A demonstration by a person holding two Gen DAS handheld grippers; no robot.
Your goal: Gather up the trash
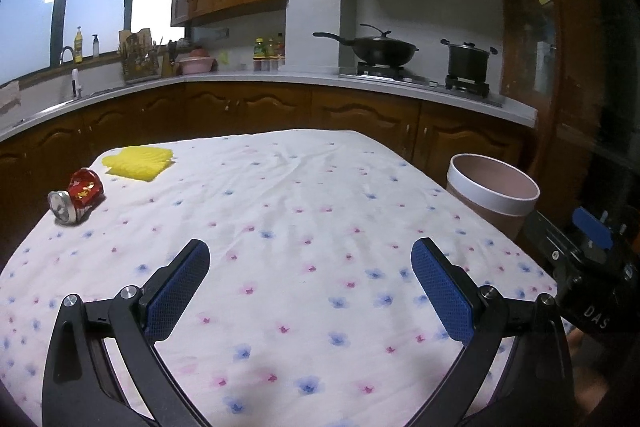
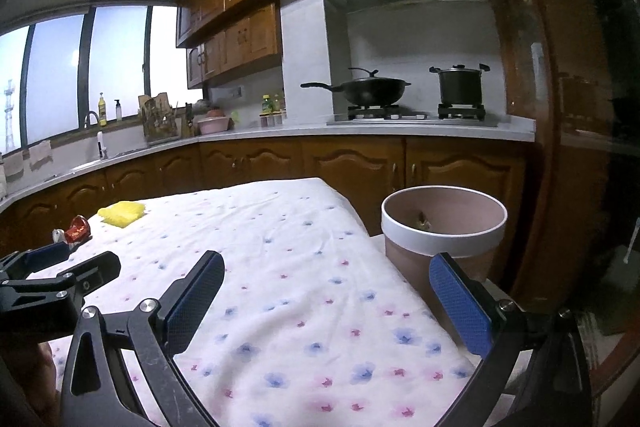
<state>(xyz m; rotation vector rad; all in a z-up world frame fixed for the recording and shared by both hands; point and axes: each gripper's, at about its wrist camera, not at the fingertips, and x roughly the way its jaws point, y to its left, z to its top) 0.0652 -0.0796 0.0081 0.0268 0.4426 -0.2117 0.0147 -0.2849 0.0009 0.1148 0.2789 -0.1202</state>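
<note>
Both grippers held above a table draped in a white cloth [image 1: 304,195] with pink and blue flower print. Left gripper [image 1: 310,259] spread wide, holding nothing; right gripper [image 2: 328,279] likewise. Crushed red can [image 1: 78,197] lying on its side at the far left, silver end toward the near-left edge. Yellow crumpled wrapper [image 1: 138,163] just beyond it. Round pink bin [image 2: 442,227], white-rimmed, beside the table's right edge. "DAS" readable on the right gripper's body.

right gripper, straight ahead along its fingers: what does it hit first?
Probably nothing soon. The open right gripper points over the bare floral tablecloth. The pink waste bin with white rim sits right of that line, the crushed red can far left. Depth is uncertain.
</note>
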